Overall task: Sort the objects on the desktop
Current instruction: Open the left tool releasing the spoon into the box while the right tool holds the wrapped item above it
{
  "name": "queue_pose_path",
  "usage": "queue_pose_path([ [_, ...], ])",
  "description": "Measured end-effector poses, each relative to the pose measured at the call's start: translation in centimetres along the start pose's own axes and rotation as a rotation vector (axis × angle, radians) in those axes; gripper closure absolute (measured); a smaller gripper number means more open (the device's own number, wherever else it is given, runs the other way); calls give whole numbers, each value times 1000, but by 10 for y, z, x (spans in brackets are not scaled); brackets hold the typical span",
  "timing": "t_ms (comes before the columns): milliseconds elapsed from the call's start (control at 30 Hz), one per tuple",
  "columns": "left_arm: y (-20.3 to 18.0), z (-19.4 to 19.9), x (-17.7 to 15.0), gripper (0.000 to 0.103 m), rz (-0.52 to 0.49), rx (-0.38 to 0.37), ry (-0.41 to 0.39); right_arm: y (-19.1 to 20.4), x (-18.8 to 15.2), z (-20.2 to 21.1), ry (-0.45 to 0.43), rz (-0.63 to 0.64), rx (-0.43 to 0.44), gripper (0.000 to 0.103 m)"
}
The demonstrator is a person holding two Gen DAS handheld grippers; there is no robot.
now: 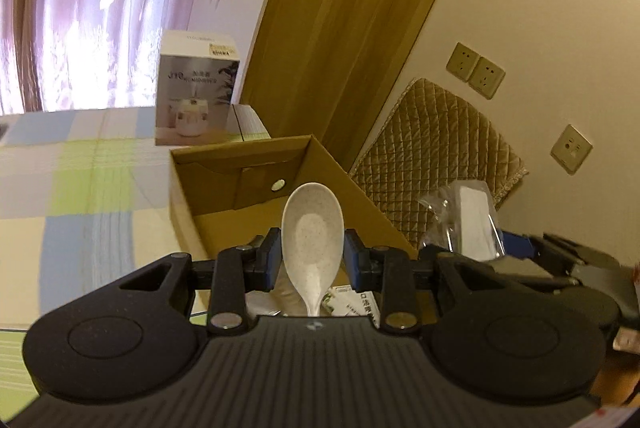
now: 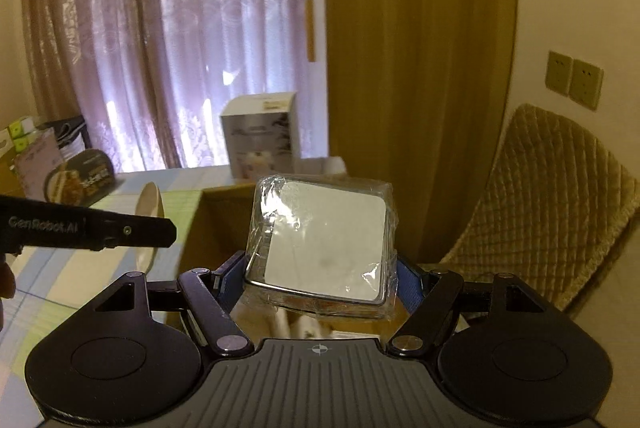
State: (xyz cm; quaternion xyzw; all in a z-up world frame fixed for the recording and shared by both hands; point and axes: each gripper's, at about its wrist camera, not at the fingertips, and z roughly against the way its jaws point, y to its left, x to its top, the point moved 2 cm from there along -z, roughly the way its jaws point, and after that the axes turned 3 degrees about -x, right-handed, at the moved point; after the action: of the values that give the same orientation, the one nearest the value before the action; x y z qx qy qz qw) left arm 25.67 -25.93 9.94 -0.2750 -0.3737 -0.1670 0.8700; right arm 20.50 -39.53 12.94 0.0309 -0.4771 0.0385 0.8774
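My left gripper [image 1: 312,260] is shut on a white speckled spoon [image 1: 312,224], bowl pointing up and forward, over the open cardboard box [image 1: 224,172]. My right gripper [image 2: 320,280] is shut on a flat white square item wrapped in clear plastic [image 2: 324,248], held above the same cardboard box [image 2: 220,212]. In the right wrist view the left gripper [image 2: 92,228] reaches in from the left with the spoon [image 2: 150,204] seen edge-on. In the left wrist view the wrapped item [image 1: 472,216] and the right gripper [image 1: 560,256] show at the right.
The box stands on a table with a checked cloth [image 1: 80,180]. A white product carton [image 1: 196,92] stands behind the box. A quilted chair back [image 2: 552,212] is at the right by a wall with sockets [image 1: 476,70]. Printed packets [image 2: 76,180] lie at the far left.
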Motion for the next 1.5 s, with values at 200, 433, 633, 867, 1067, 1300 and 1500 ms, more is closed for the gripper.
queue_pose_path([
  [200,0,-36,-1,76,31,20,32,-20,-10,-19,27,0,5,31],
  [433,14,-60,-3,76,83,27,44,-29,-20,-38,51,2,13,31],
  [633,25,-62,-4,68,63,67,49,-27,-21,-48,61,12,17,31],
  [867,36,-35,-15,67,-18,95,32,-16,-21,-50,68,30,25,31],
  [1067,39,-8,-32,59,-80,97,3,-8,-18,-50,65,45,21,31],
  [1300,48,-2,-47,56,-72,110,-3,1,-17,-52,71,81,0,31],
  [1500,52,-1,-45,44,-90,133,0,10,-19,-55,79,83,-9,31],
])
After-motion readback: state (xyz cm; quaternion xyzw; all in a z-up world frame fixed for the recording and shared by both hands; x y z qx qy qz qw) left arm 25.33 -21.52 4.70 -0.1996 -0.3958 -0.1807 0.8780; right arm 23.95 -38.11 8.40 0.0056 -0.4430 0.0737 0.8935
